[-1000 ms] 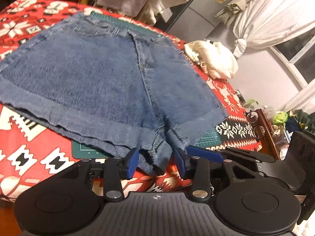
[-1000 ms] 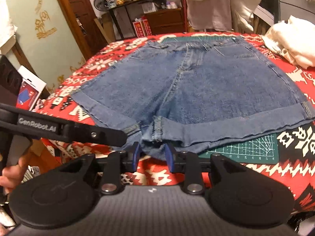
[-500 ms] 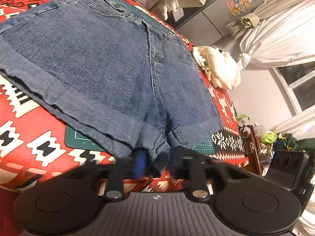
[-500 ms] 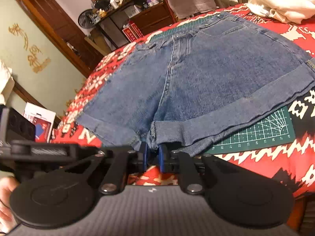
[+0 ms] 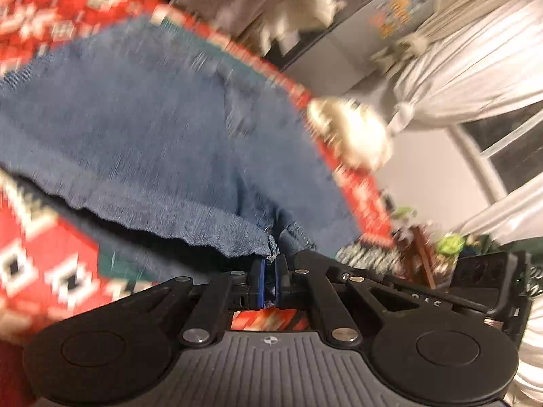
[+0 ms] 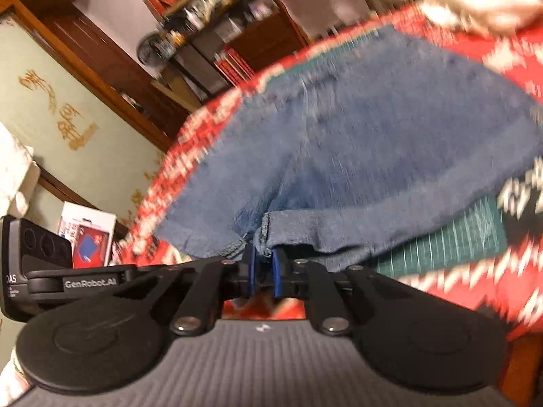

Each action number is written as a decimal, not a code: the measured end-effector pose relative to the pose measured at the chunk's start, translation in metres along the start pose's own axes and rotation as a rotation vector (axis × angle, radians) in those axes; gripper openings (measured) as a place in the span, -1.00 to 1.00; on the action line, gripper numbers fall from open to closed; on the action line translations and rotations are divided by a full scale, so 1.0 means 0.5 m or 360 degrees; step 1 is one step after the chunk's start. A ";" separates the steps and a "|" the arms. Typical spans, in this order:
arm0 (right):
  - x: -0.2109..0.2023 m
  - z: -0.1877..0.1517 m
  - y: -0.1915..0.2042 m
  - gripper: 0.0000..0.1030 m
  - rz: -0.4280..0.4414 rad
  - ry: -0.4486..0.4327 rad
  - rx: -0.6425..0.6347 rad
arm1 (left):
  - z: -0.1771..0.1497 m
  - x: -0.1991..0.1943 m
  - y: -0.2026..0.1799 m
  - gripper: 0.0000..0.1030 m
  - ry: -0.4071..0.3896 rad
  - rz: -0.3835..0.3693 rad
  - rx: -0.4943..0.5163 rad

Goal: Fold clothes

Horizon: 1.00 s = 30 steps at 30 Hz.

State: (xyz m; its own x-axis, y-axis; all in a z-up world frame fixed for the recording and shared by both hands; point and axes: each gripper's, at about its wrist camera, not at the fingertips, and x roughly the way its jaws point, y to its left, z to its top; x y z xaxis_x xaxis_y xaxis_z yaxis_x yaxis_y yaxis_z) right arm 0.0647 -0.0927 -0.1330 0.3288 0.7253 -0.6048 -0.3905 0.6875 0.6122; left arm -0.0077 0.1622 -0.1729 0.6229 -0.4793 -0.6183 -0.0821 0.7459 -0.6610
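At the tabletop's (image 5: 44,257) near edge | left tool (image 5: 268,283) and right tool (image 6: 263,271) side by side, each pinching the crotch hem | denim shorts (image 5: 142,129) apparently lifted there, blurred

Both wrist cameras looked low and very near at the denim shorts (image 5: 152,129) (image 6: 373,142) hem; the left faced toward the window (image 5: 509,142), the right toward the shelf (image 6: 210,44).

text: "GenRobot.AI" | on: left gripper (image 6: 90,283) arm (white lettering, right wrist view)
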 end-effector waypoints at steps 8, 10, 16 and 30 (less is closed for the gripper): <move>0.038 -0.063 -0.025 -0.96 -0.0027 0.0070 0.0069 | -0.024 0.019 0.030 -0.89 0.0046 0.0042 -0.0054; 0.035 -0.069 -0.024 -0.96 -0.0028 0.0059 0.0063 | -0.024 0.015 0.031 -0.90 0.0036 0.0027 -0.0067; 0.005 -0.054 -0.021 -0.73 -0.0012 -0.0029 0.0091 | -0.030 0.012 0.036 -0.74 0.0011 0.0003 -0.0109; 0.030 -0.034 -0.042 -0.88 0.0002 -0.0053 0.0245 | -0.027 0.014 0.020 -0.90 -0.0041 -0.0044 -0.0100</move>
State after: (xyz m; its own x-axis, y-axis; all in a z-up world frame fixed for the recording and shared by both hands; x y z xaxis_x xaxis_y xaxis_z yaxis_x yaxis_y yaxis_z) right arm 0.0633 -0.0966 -0.1636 0.3579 0.7252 -0.5882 -0.2552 0.6819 0.6855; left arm -0.0146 0.1600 -0.1897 0.6455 -0.4866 -0.5887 -0.1126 0.7017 -0.7035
